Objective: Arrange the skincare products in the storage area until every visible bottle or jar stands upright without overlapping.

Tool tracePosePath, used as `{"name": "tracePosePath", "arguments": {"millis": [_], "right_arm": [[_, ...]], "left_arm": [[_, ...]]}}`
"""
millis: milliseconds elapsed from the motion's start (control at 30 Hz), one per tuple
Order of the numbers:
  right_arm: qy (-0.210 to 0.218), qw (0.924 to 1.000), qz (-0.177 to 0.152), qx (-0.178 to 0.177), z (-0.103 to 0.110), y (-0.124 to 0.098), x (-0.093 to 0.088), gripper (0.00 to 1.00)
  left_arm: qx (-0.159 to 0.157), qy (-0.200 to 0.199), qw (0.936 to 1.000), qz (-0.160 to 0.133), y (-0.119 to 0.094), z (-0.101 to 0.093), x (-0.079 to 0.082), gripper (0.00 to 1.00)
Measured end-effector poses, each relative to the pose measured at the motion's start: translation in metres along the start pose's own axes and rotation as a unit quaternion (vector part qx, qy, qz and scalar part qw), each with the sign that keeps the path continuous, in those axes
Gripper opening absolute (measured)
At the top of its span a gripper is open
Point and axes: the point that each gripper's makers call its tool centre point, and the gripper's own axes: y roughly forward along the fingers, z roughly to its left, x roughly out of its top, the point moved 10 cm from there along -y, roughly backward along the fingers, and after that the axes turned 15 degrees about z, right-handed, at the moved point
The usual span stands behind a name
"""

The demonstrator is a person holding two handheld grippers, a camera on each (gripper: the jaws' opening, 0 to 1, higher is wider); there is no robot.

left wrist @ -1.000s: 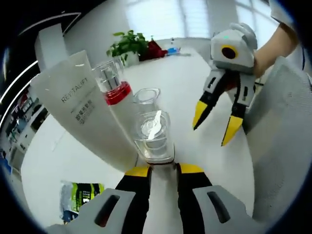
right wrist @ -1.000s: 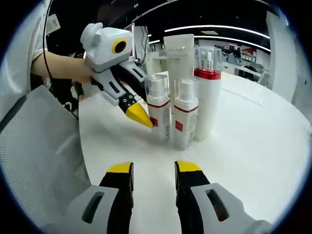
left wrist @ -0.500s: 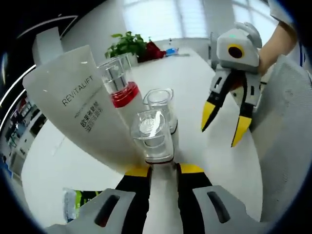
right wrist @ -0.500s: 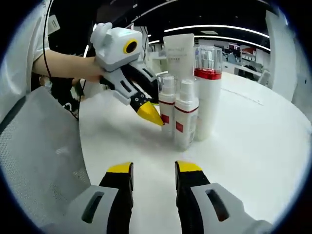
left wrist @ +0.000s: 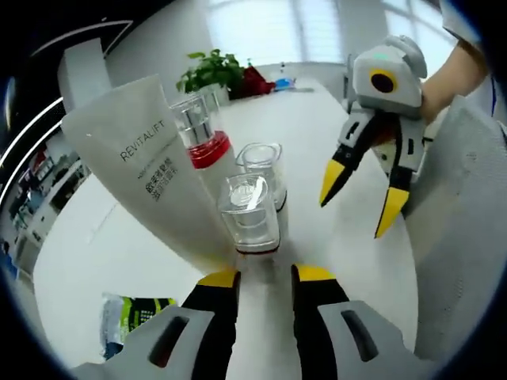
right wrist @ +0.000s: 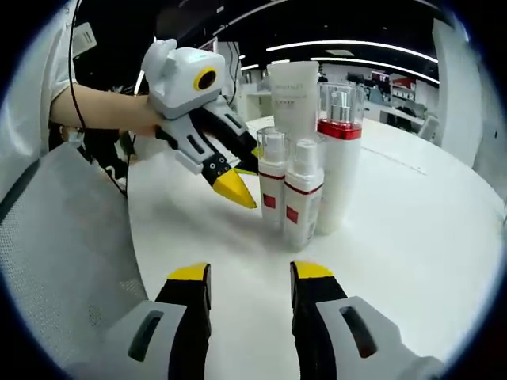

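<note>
- Setting is a big round white table point(right wrist: 412, 229) in an office, with ceiling light strips in the background of the right gripper view and a green potted plant point(left wrist: 210, 73) at the far edge in the left gripper view.
- All the skincare stuff is bunched together near the middle of the table, and everything looks upright.
- Tallest is the white tube point(right wrist: 294, 95), marked REVITALIFT in the left gripper view, standing at the back of the group.
- Just beside it is the tall bottle point(right wrist: 339, 154) with a red band and a clear cap over its pump.
- In front are two small white pump bottles with clear caps and red bands, sitting snug side by side: the near small bottle point(right wrist: 303, 202) and the far small bottle point(right wrist: 272, 184).
- The left gripper point(right wrist: 238, 184) comes in from the left, with its yellow tips right at the far small bottle. From its own camera the jaws sit a narrow gap apart just below the bottles, and nothing is pinched between them.
- The right gripper point(right wrist: 249, 275) hangs back over bare table, well short of the bottles, jaws parted and holding nothing. In the left gripper view its tips are spread wide.
- A green and white packet point(left wrist: 131, 313) lies flat on the table, off to the side.
</note>
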Motion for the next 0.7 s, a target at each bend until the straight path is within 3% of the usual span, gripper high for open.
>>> {"name": "tracePosePath", "arguments": {"millis": [367, 700], "right_arm": [[0.003, 0.9999, -0.002, -0.015, 0.009, -0.009, 0.01, 0.52], [-0.001, 0.9995, 0.002, -0.032, 0.011, -0.02, 0.022, 0.68]], "left_arm": [[0.007, -0.059, 0.9982, 0.003, -0.021, -0.005, -0.023, 0.36], [0.013, -0.155, 0.9878, -0.002, -0.051, -0.018, -0.045, 0.42]]}}
